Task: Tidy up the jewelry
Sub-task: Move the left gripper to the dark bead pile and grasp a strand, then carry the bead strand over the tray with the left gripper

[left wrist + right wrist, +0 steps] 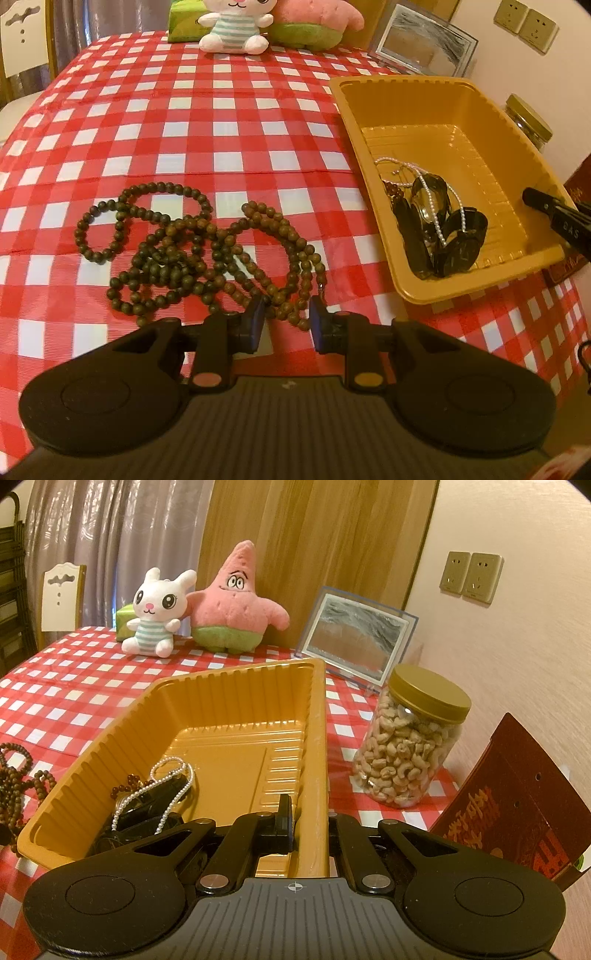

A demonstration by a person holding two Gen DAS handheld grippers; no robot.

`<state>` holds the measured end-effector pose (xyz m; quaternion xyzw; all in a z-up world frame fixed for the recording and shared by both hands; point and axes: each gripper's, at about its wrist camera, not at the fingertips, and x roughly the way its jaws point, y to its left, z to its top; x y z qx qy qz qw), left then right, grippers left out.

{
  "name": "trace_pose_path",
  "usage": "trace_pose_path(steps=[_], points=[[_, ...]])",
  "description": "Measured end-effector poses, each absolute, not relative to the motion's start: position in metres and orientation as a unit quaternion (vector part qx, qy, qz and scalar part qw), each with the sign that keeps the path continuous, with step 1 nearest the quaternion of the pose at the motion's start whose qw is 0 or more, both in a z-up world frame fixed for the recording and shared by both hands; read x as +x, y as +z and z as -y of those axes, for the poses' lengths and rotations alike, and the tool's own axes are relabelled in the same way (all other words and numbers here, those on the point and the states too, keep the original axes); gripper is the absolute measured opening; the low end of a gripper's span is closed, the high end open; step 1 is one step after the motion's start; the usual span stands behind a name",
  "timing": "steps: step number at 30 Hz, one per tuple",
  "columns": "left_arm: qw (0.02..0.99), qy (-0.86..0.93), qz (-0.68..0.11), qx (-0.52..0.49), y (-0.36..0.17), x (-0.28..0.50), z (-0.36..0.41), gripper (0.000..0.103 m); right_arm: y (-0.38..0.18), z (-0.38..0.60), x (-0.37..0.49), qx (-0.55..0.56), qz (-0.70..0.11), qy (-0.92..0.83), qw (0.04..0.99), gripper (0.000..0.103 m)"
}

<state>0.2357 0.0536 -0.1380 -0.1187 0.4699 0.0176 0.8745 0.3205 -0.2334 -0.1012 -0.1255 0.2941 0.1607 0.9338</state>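
A long string of dark wooden beads (192, 251) lies tangled on the red checked tablecloth. My left gripper (287, 317) is open, low over the cloth, its fingers either side of the near loop of beads. An orange plastic tray (436, 103) to the right holds a black plate bracelet (443, 232) and a pearl strand (432, 195). My right gripper (308, 823) is shut on the tray's right wall (314, 760); one finger (284, 812) is inside the tray, the other is hidden outside it. The beads (14, 786) show at the left edge of the right wrist view.
A white bunny toy (155, 616) and a pink star toy (236, 602) sit at the far table edge by a framed picture (358, 635). A jar of cashews (410, 738) and a dark red packet (517, 805) stand right of the tray.
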Motion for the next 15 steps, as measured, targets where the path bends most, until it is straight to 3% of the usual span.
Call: trace_pose_path(steps=[5,8,15], points=[[0.879,0.025,-0.464,-0.107,-0.1406,0.2428,-0.0483,0.022,-0.1018,0.2336,0.3205,-0.126,-0.294,0.161,0.934,0.004],[0.878,0.025,-0.468,-0.098,-0.1428,0.2450,-0.0464,0.009,-0.1022,0.2337,0.3200,-0.125,-0.294,0.161,0.934,0.004],[0.879,0.020,-0.465,-0.108,-0.1383,0.2397,-0.0503,0.005,-0.1021,0.2336,0.3201,-0.125,-0.294,0.161,0.934,0.004]])
